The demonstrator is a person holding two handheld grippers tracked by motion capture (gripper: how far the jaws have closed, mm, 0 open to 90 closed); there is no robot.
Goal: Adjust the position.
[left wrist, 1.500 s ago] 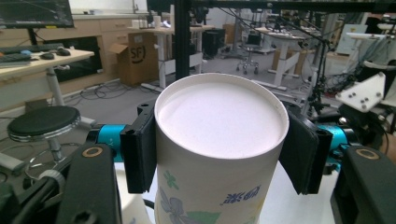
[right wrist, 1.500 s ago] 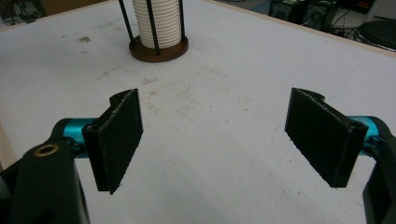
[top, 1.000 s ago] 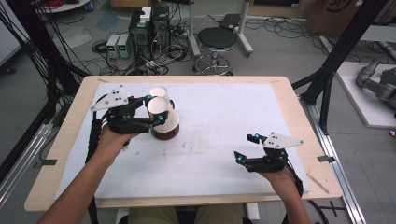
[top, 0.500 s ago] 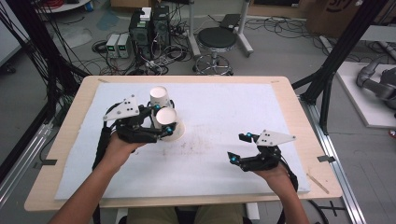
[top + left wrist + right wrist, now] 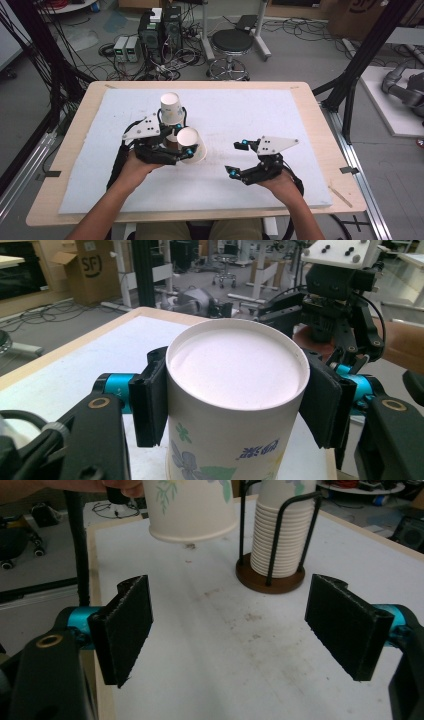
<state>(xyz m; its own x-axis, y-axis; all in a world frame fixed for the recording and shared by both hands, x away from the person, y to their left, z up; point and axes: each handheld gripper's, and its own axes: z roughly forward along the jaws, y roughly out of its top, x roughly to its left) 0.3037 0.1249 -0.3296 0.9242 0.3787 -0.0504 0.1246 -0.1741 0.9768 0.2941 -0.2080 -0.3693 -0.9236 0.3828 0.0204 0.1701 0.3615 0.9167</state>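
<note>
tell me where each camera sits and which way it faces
High view: above the person's side, looking down on the table; forearms, both grippers.
Left gripper view: rides the left gripper, facing the held cup and right gripper.
Right gripper view: rides the right gripper, facing the cup stack.
All three views share the cup.

Held paper cup point(image 5: 235, 405): white, printed with green and blue floral motifs and blue lettering. Cup stack point(image 5: 280, 530) at twelve o'clock: cream-white, in a black wire holder point(image 5: 272, 577) on a dark brown base. Table mat point(image 5: 280, 120): white, brown-stained, with a pale wood border.
</note>
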